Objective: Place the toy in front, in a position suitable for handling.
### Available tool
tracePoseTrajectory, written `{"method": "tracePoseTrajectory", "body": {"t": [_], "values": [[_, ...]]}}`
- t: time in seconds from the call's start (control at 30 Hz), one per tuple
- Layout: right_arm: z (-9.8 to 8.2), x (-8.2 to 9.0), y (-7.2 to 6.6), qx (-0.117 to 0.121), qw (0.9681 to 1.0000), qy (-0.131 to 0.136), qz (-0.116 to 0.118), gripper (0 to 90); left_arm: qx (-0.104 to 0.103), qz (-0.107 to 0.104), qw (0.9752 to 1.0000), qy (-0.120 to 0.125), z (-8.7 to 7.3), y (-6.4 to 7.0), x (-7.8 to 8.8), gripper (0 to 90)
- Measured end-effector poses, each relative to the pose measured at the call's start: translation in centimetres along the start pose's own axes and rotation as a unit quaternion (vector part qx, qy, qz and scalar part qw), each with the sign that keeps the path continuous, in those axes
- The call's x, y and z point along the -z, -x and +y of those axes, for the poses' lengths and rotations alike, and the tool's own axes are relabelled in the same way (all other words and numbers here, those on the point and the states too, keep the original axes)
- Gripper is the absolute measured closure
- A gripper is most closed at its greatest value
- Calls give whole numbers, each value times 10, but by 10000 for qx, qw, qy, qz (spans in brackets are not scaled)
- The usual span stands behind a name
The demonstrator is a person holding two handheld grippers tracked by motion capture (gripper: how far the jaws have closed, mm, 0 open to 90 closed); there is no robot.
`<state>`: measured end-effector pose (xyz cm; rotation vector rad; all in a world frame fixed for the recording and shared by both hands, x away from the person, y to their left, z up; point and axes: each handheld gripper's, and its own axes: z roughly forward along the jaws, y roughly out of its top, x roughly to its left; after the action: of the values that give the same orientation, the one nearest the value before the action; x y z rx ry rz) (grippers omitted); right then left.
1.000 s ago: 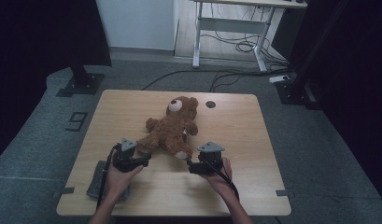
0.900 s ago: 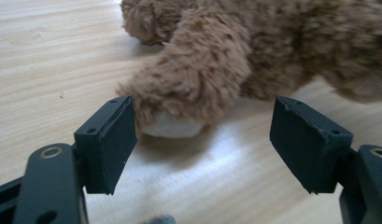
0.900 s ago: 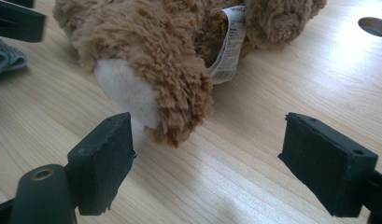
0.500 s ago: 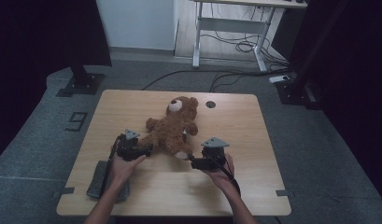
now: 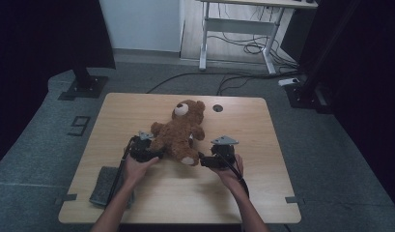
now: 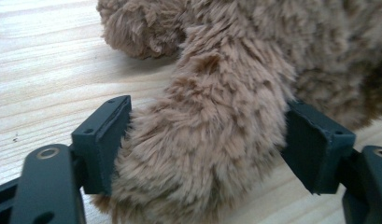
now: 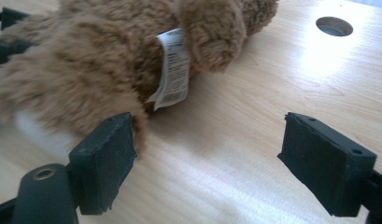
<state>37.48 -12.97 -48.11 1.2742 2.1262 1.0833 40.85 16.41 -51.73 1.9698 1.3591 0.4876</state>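
A brown teddy bear lies on its back mid-table, head toward the far side. My left gripper is at the bear's left side, open, with one furry leg filling the gap between the jaws and the fur brushing both pads. My right gripper is open just right of the bear's other foot. In the right gripper view the left pad touches fur at that foot, and bare wood lies between the jaws. A white label hangs from the bear's side.
The wooden table has a round cable hole behind the bear's head. A grey cloth pad lies at the front left corner, under the left forearm. A desk frame and cables stand on the floor beyond.
My left gripper has moved forward and right until the bear's leg sits between its jaws. The right gripper has edged forward toward the other foot. The bear has not moved.
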Motion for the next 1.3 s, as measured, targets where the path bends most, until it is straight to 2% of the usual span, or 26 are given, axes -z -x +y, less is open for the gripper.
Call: {"method": "tracePoseTrajectory", "body": {"t": [0.07, 0.2, 0.3, 0.57, 0.83, 1.3], "values": [[1, -5, 3, -66, 10000, -42, -21, 182, 13, 25, 10000, -18, 0, -1, -1, 257], [6, -15, 6, -26, 9999, -57, -114, 191, 41, 34, 10000, -59, 1, -3, -3, 316], [11, -21, 7, -52, 9999, -56, -129, 196, -19, 87, 9999, -58, 1, -3, -3, 388], [15, -23, 8, -46, 9999, 10, -113, 206, -113, 76, 9999, -50, 1, 0, -2, 491], [23, -26, 7, 63, 9999, 54, -77, 227, -113, -2, 9999, -64, 1, 0, -1, 529], [34, -42, 4, 97, 9999, -23, -14, 279, -87, -31, 9999, -104, 2, -1, 0, 530]]}}
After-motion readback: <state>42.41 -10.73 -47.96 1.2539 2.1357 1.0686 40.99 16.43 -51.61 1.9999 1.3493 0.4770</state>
